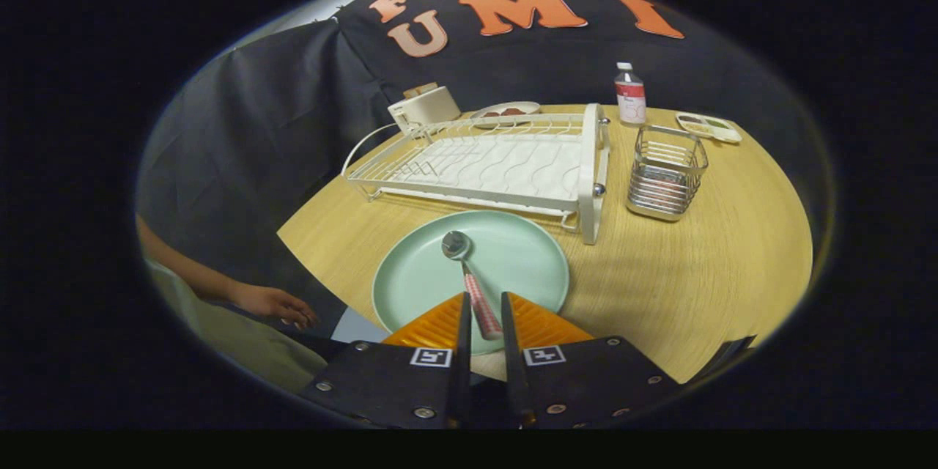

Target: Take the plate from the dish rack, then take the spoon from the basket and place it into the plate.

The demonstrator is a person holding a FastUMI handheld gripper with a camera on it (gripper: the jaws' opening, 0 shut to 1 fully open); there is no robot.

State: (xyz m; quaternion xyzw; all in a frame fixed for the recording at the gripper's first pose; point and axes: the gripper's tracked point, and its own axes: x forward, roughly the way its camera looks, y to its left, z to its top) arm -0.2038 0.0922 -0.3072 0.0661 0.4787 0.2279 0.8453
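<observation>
Evidently the gripper (484,308) has its fingers pinching the spoon (469,278) by its patterned handle, bowl reaching over the green plate (410,286) on the tabletop (659,286); dish rack (498,161) and basket (665,172) stand empty beyond.

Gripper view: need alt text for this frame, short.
A spoon lies in a pale green plate on a wooden table, its checked handle between the gripper fingers, which stand slightly apart. Beyond the plate are a white dish rack and a wire basket; a person's hand rests at the table's near edge.
</observation>
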